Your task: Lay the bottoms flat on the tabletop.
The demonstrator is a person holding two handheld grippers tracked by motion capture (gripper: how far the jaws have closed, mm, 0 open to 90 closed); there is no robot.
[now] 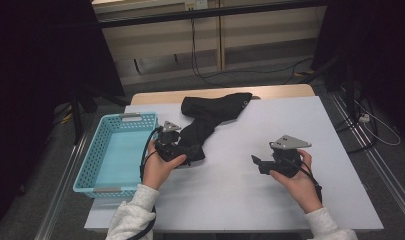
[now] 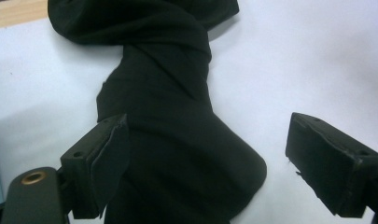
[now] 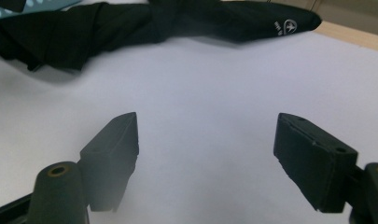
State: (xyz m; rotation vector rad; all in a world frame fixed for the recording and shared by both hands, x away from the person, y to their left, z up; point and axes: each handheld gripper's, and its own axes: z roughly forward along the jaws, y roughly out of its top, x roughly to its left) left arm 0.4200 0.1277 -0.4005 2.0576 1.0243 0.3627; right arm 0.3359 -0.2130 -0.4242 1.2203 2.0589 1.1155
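Turquoise basket (image 1: pixel 97 155) beside black cloth (image 1: pixel 210 117), left claw (image 2: pixel 207 158) agape over cloth, right claw (image 3: pixel 207 154) agape, holding nothing

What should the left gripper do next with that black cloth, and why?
Probably close the left gripper on the twisted black garment. Its jaws stand open with the near end of the cloth between them, one pad touching it and the other apart. The right gripper is open over bare white table.

You can spot a small white round logo on the black cloth (image 3: pixel 289 26) (lettering too small to read).
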